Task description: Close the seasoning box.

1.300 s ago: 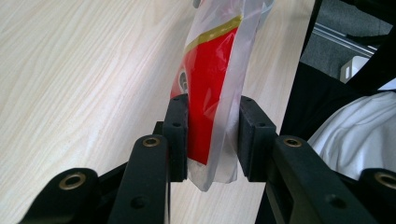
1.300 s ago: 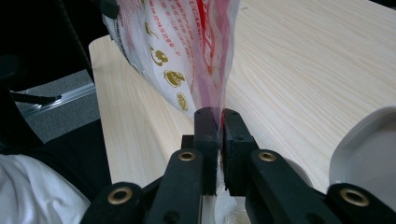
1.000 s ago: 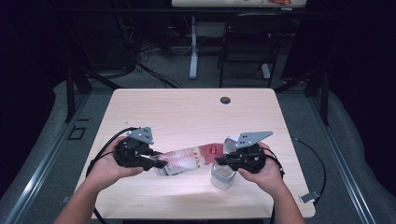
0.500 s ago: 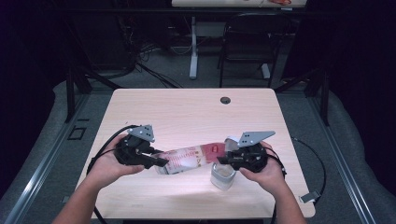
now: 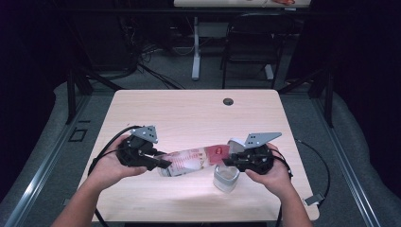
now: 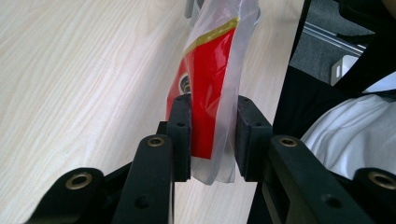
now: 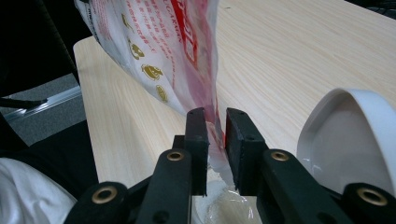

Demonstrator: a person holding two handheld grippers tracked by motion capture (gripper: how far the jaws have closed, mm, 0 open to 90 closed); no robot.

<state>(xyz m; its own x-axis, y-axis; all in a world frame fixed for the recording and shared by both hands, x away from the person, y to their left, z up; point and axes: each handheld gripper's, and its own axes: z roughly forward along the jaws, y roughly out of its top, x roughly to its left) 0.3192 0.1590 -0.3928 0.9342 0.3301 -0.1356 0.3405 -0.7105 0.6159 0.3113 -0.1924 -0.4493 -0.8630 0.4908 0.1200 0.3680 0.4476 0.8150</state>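
A red-and-white printed plastic bag (image 5: pixel 194 161) hangs stretched between my two grippers, above the near part of the table. My left gripper (image 5: pixel 163 164) is shut on the bag's red end (image 6: pixel 210 79), and its pads (image 6: pixel 182 135) press the film. My right gripper (image 5: pixel 227 161) holds the other end. Its jaws have just been closing, with the bag's thin edge (image 7: pixel 154 46) pinched between the pads (image 7: pixel 198 135). A clear cup (image 5: pixel 226 178) stands on the table right under the right gripper.
The light wooden table (image 5: pixel 189 113) has a dark round grommet (image 5: pixel 228 101) at the far middle. A white rounded object (image 7: pixel 350 140) sits close to the right of the right gripper's jaws. The person's hands and torso are at the near edge.
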